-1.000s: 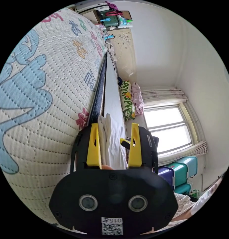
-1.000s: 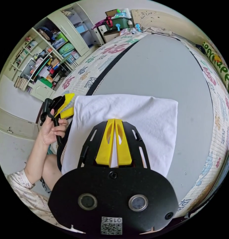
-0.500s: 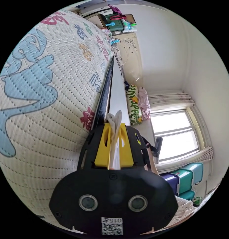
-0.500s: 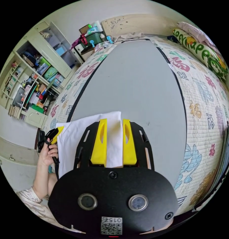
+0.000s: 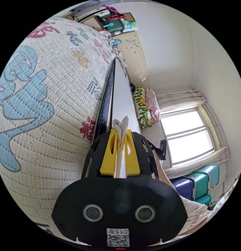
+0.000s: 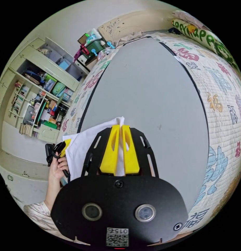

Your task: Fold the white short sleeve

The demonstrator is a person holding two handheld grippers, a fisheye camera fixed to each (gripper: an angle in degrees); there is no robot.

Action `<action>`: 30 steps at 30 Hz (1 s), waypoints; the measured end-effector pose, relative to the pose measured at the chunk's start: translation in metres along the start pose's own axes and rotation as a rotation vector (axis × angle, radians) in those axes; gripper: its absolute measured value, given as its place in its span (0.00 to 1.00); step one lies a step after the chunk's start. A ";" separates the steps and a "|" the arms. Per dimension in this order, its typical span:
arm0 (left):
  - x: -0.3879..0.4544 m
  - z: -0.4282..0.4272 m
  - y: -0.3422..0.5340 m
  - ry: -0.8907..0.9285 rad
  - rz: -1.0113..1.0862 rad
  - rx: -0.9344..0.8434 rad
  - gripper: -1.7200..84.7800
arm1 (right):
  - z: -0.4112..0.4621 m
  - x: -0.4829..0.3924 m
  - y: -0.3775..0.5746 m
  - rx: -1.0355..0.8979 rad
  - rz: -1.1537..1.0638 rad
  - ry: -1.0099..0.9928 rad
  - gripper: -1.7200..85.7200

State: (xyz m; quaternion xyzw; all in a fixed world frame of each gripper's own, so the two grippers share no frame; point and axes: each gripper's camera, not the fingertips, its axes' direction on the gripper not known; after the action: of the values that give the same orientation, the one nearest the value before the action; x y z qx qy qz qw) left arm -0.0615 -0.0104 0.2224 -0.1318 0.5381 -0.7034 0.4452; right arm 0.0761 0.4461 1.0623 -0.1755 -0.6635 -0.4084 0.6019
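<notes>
1. The left gripper (image 5: 119, 133) has its jaws closed on a bunched edge of the white short sleeve (image 6: 81, 149), at the near edge of the grey mat (image 6: 151, 91).
2. The right gripper (image 6: 119, 136) is likewise clamped on the shirt's fabric, over the same near edge of the mat.
3. Risk: the thick layers could slip from either pinch and the fold fall open if the two grips pull apart unevenly.
4. Much of the shirt is hidden behind the gripper bodies; it seems already folded, though I cannot be sure.
</notes>
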 end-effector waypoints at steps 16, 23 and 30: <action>0.278 -0.150 -0.004 0.073 0.757 0.087 0.07 | -0.174 0.034 0.296 0.447 -0.216 -0.089 0.02; 0.425 -0.222 0.012 0.123 0.886 0.038 0.06 | -0.226 0.079 0.448 0.622 -0.251 -0.113 0.02; 0.545 -0.305 0.067 0.240 1.004 0.032 0.06 | -0.263 0.123 0.599 0.803 -0.356 -0.108 0.02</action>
State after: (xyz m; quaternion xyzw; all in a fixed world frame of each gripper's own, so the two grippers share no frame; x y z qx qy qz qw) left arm -0.5414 -0.2356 -0.1138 0.2311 0.5714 -0.4212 0.6653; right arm 0.6557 0.5783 1.3613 0.1683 -0.8199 -0.2058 0.5070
